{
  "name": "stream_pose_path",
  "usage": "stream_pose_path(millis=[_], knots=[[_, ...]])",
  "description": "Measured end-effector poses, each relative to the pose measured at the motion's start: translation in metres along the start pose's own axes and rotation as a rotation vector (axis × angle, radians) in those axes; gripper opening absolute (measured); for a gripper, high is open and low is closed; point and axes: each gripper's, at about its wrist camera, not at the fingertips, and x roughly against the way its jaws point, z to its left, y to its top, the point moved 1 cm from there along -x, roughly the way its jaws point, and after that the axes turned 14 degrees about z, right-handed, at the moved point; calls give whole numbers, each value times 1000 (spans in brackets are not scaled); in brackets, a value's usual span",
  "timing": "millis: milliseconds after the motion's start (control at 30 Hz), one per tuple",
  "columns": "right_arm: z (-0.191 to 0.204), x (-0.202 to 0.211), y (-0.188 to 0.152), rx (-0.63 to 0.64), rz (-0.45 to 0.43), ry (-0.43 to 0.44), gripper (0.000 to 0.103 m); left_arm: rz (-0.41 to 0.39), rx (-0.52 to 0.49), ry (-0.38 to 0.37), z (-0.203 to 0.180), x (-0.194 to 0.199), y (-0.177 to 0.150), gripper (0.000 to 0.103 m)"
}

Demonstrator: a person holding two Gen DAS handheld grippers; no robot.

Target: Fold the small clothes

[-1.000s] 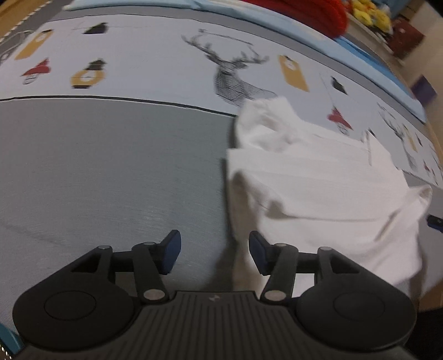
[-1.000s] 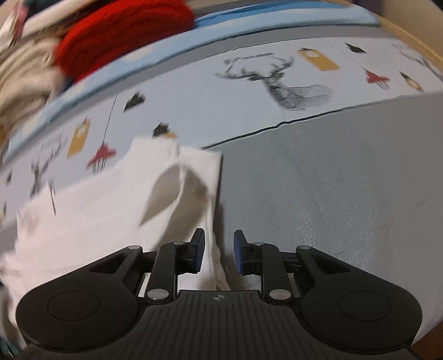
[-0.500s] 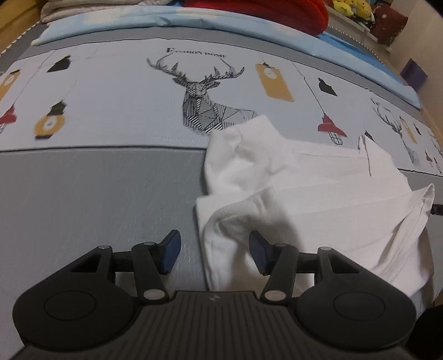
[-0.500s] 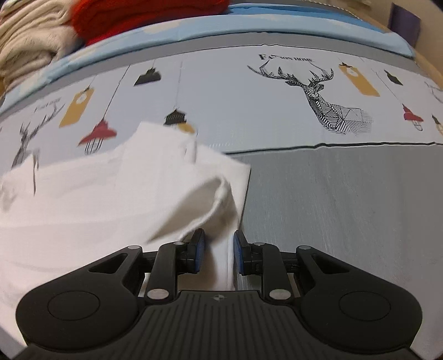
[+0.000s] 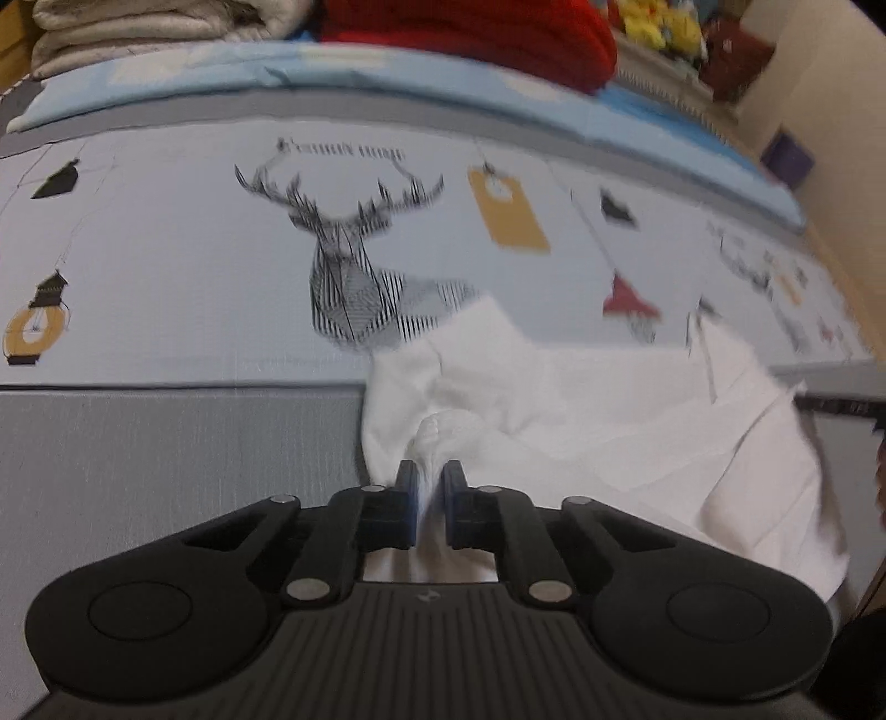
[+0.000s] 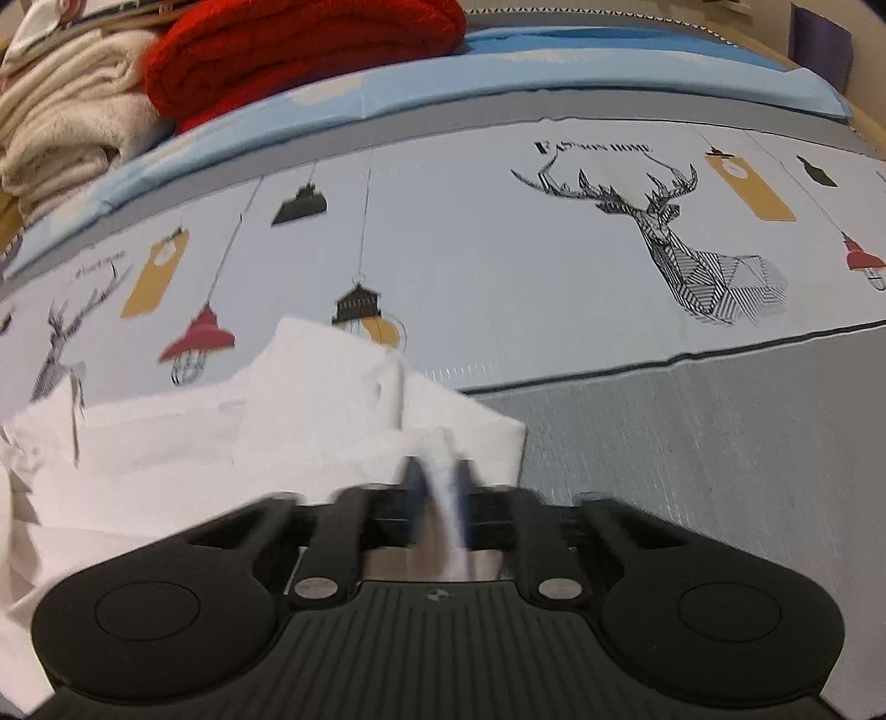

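A small white garment (image 5: 598, 399) lies crumpled on a bed, across the border between the grey band and the printed sheet. My left gripper (image 5: 427, 487) is shut on a bunched fold at the garment's left edge. In the right wrist view the same white garment (image 6: 221, 443) spreads to the left, and my right gripper (image 6: 438, 490) is shut on a fold at its right edge. Both views are slightly blurred.
The printed sheet (image 5: 166, 266) carries deer and lamp pictures. A red knit item (image 6: 299, 50) and folded cream blankets (image 6: 61, 133) are stacked at the far edge on a blue pillow strip (image 5: 387, 83). The grey band (image 6: 720, 454) lies to the right.
My left gripper has closed from wide open onto the garment's left edge. My right gripper still pinches the right edge. Both views have shifted forward over the bed.
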Motion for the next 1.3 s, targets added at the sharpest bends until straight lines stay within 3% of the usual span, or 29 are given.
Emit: stream_pose_path(millis=[133, 233, 300, 367, 433, 500, 600, 633, 667, 800, 900, 933, 1033, 1133, 1300], knots=[[-15, 19, 8, -140, -125, 58, 6, -115, 171, -48, 26, 19, 8, 6], [-20, 24, 10, -192, -182, 10, 6, -93, 213, -9, 30, 12, 10, 6], [-22, 19, 11, -201, -160, 10, 7, -36, 198, -17, 26, 2, 12, 7], [-21, 11, 10, -198, -108, 9, 10, -3, 182, -15, 23, -5, 11, 17], [-20, 6, 9, -183, -76, 7, 20, 18, 180, -4, 22, -11, 12, 25], [-18, 1, 7, -172, -48, 13, 24, 36, 200, -10, 26, -17, 12, 26], [-14, -7, 5, -155, -11, 4, 24, 38, 229, -15, 31, -22, 10, 26], [-13, -8, 5, -146, -12, -4, 10, 27, 229, -13, 31, -21, 10, 16], [-11, -5, 5, -140, -33, -15, 3, 4, 227, -9, 30, -15, 10, 4], [-10, 31, 9, -170, -255, 29, 3, -184, 227, -27, 27, 12, 14, 4], [-2, 40, 10, -166, -329, -27, 4, -236, 227, 26, 22, 18, 16, 5], [0, 38, 11, -172, -321, -55, 7, -218, 243, 29, 23, 16, 16, 6], [-2, 24, 12, -179, -183, -50, 19, -97, 266, -10, 29, 3, 14, 33], [-3, 13, 3, -137, -46, -35, 19, -2, 257, 21, 32, -4, 6, 33], [2, 4, -26, -33, 112, -75, 25, 122, 202, -47, 30, -5, -24, 35]])
